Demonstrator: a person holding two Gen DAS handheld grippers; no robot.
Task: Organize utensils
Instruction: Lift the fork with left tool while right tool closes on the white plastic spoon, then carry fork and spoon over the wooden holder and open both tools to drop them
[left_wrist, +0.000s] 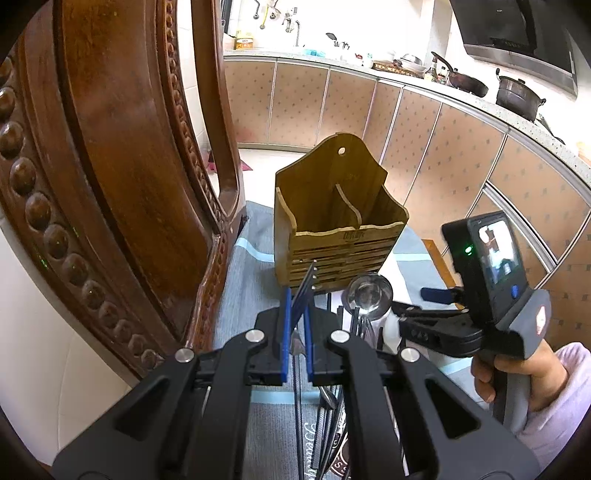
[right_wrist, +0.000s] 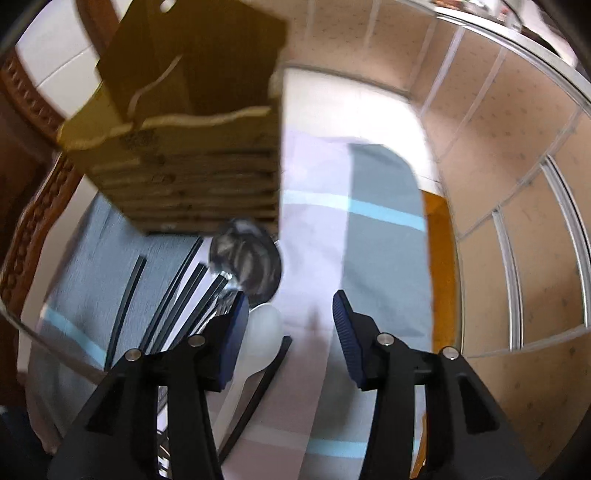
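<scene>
A: Wooden chair back, dark and carved with a beaded edge, fills the space to the left of the left gripper. What is that gripper holding?

B: Its blue pads are drawn close, with only a narrow gap, and thin dark chopsticks stand clamped between them, tips pointing ahead and slightly right.

A: And ahead of it?

B: Just past the chopstick tips is the bamboo utensil holder, upright on a grey and blue striped cloth. It has a slatted front, a tall back with a hanging hole, and a divider that makes two compartments. I can see nothing inside either one.

A: To the right of the left gripper?

B: A metal ladle lies bowl up, just in front of the holder's base, among more dark chopsticks. Further right, a hand in a pale sleeve grips the right gripper.

A: How does that one stand?

B: Spread wide, nothing between its fingers. The view from it is blurred. Loose chopsticks lie ahead and to its left, the ladle bowl is just beyond its left finger, and a white plastic spoon lies beside that finger, partly between the two. The holder is ahead and up to the left.

A: On the far right?

B: Tan kitchen cabinet doors.
</scene>
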